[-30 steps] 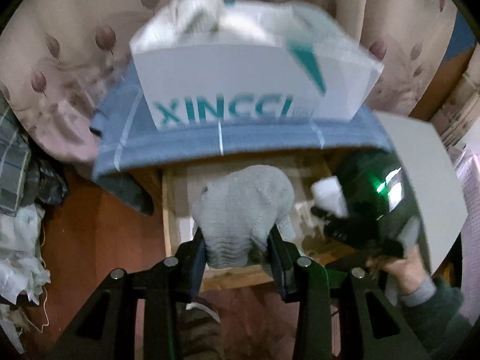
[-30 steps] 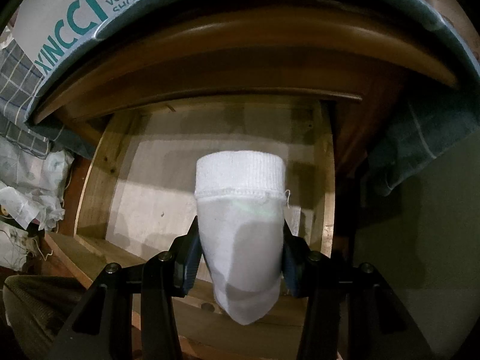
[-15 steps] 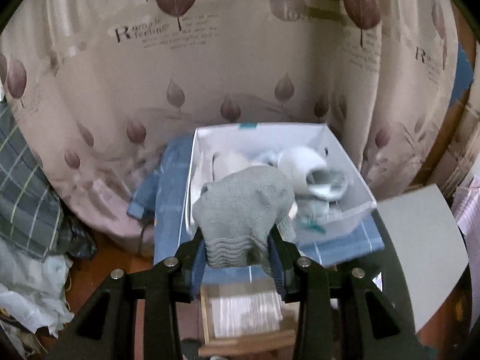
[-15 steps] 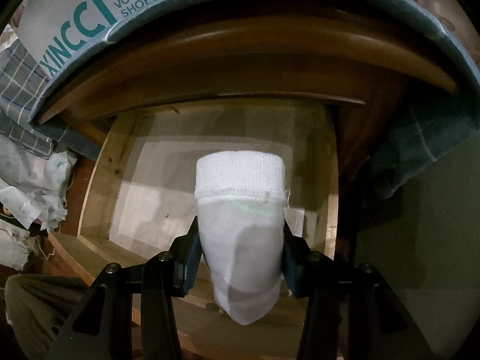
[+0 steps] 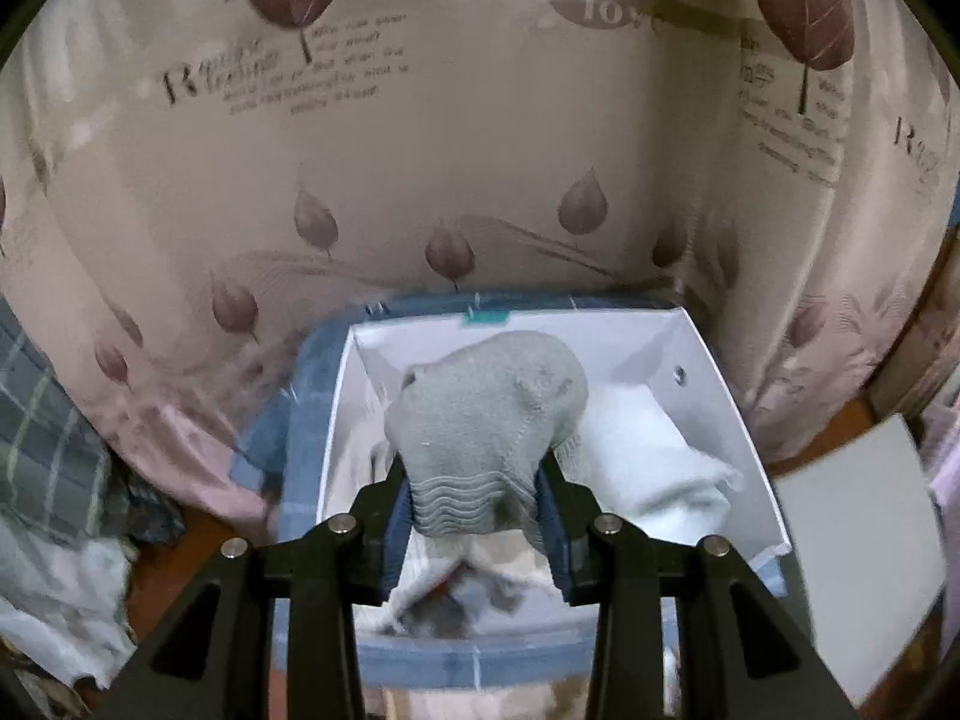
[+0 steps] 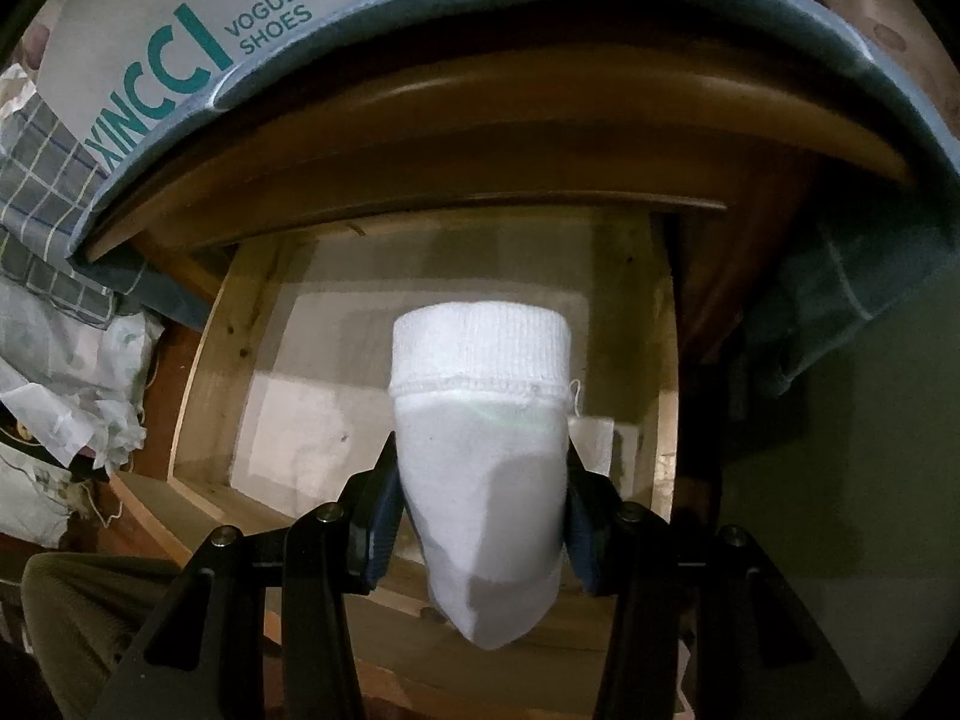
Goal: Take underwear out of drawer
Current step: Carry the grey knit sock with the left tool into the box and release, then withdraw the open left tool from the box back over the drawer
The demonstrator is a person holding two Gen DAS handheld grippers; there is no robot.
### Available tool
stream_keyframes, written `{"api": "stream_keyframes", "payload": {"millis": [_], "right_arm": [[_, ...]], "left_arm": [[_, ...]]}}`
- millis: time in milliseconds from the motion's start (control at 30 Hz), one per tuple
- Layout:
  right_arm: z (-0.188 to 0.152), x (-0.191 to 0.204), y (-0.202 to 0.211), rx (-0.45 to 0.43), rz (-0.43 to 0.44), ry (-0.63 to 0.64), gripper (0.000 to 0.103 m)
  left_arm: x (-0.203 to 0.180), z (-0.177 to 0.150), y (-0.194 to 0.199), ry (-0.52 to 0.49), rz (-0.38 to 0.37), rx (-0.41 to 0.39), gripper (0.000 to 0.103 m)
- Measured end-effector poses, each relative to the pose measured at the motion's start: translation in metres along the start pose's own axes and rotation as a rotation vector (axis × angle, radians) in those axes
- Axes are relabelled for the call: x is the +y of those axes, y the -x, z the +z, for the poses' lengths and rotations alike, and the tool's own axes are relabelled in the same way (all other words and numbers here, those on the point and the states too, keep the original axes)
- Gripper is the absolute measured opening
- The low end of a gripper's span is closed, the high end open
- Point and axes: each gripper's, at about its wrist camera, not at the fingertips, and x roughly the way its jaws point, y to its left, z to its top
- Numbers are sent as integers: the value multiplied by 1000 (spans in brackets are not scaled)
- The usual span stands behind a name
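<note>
Grey knit bundle (image 5: 489, 420), bunched, pinched between left fingers (image 5: 399, 531) above white shoebox (image 5: 735, 414). White ribbed-cuff bundle (image 6: 483, 468) pinched between right fingers (image 6: 384, 510), over open wooden drawer (image 6: 204, 372).

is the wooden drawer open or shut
Open: the right wrist view looks down into the wooden drawer, its pale bottom exposed below the cabinet top.

Left wrist view: looks forward and down along the left gripper (image 5: 477, 516), close above the open white shoe box (image 5: 729, 414) ahead of the tips; curtain (image 5: 480, 150) fills the background. Right wrist view: looks steeply down along the right gripper (image 6: 480, 510), close over the open wooden drawer (image 6: 663, 360) beyond its tips. Shared: the shoe box, seen here from below, and the blue cloth (image 6: 840, 36) under it.
</note>
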Motion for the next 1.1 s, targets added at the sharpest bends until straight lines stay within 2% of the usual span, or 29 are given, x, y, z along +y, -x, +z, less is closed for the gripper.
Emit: {"api": "stream_keyframes", "payload": {"millis": [233,333,500,600,767,933,1100], "right_arm": [[2,1,-1,4,9,8,44],[2,0,0,1,8,6,44],[1,1,-1,5,9,8,44],[2,2,-1,5,5,13,44],[2,4,-1,5,3,17,44],[2,5,-1,9,-3,30,44],[2,6,0,-4,7,29,44]], "left_arm": [[0,22,-43,20,8,42,38],[-1,20,-63,6,20,65,38],[9,10,-90,50,23,111,41],[12,6,-88,65,9,98,43],[7,2,-84,45,27,97,55],[8,1,-74,73,14,88,57],[7,-2,-60,53,10,69,57]]}}
